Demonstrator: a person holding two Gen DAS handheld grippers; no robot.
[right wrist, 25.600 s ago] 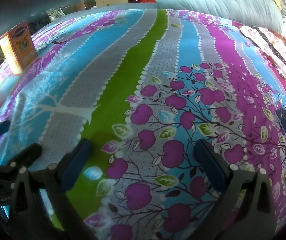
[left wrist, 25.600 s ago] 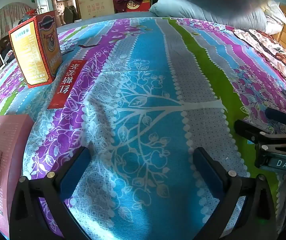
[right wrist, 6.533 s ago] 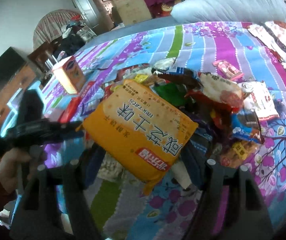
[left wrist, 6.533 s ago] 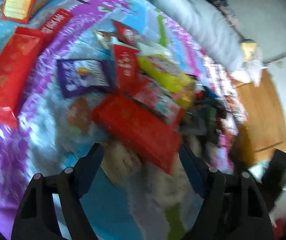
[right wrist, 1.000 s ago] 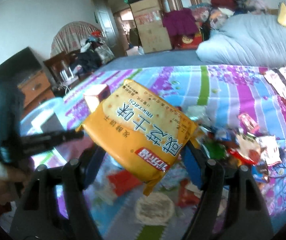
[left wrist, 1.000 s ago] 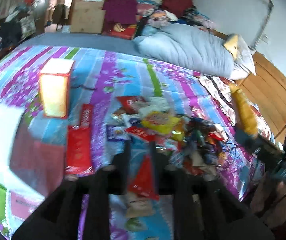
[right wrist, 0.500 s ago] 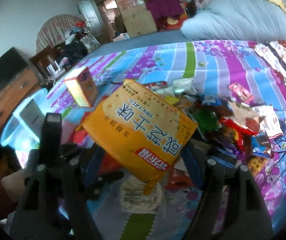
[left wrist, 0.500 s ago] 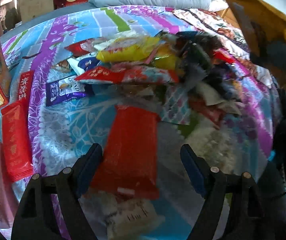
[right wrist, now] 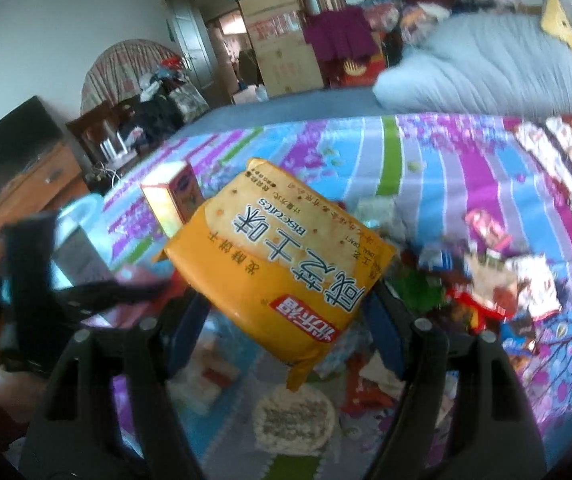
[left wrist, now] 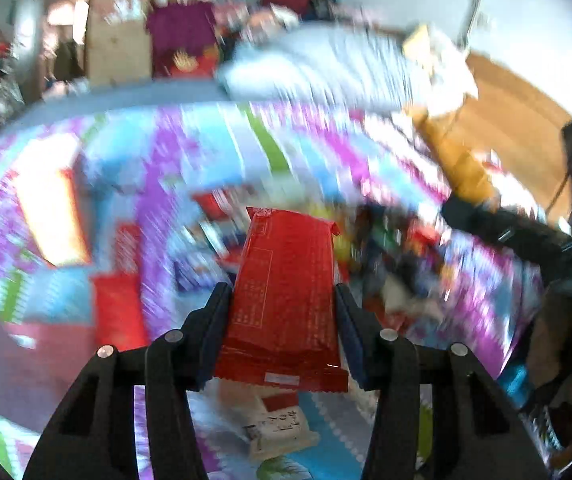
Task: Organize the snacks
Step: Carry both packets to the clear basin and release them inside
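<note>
My left gripper (left wrist: pixel 282 320) is shut on a flat red snack packet (left wrist: pixel 286 296) and holds it lifted above the bed; the background is blurred by motion. My right gripper (right wrist: pixel 286 312) is shut on a large yellow biscuit packet (right wrist: pixel 282 268), held tilted in the air. A heap of mixed snack packets (right wrist: pixel 489 292) lies on the striped purple and blue bedspread (right wrist: pixel 425 168), also showing as a blur in the left wrist view (left wrist: pixel 397 264). The left gripper shows at the left of the right wrist view (right wrist: pixel 98 292).
An upright yellow-and-red box (right wrist: pixel 174 196) stands on the bed at the left. Red flat packets (left wrist: pixel 118 312) lie beside it. A round pale snack (right wrist: pixel 293 416) and a white packet (left wrist: pixel 282 424) lie near me. A grey duvet (right wrist: pixel 485 64) is at the back; furniture (right wrist: pixel 18 168) stands left.
My left gripper has closed on the red packet that lay between its fingers and lifted it, swinging the view up. My right gripper keeps holding the yellow biscuit packet.
</note>
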